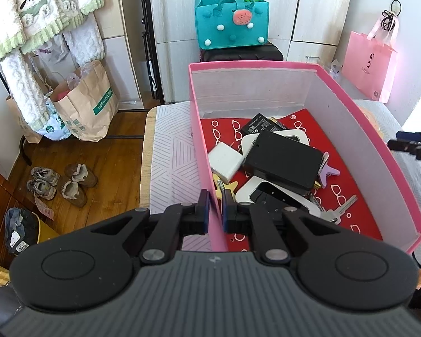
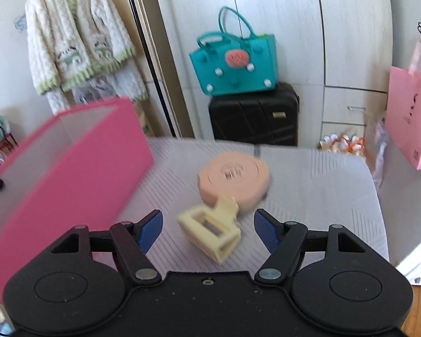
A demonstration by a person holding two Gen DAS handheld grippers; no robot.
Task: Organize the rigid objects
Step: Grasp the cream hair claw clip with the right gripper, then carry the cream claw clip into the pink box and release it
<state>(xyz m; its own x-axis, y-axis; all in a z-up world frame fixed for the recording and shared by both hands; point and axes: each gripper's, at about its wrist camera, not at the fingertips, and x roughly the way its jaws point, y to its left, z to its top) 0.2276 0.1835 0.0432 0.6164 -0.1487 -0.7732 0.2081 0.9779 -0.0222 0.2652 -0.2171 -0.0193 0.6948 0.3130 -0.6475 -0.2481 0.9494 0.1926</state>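
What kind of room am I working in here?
Most likely a bedroom or dressing corner of a home: a fluffy cardigan hangs on the wall, a black suitcase with a teal bag stands against white wardrobe doors, and shoes sit on the wooden floor.

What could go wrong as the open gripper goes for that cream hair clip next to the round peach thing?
The cream hair clip lies tilted against the round peach case, so the open right gripper may nudge the case or close on a corner, letting the clip slip. The left gripper pinches only the pink box wall; a tug could tip it and shift the heaped contents.
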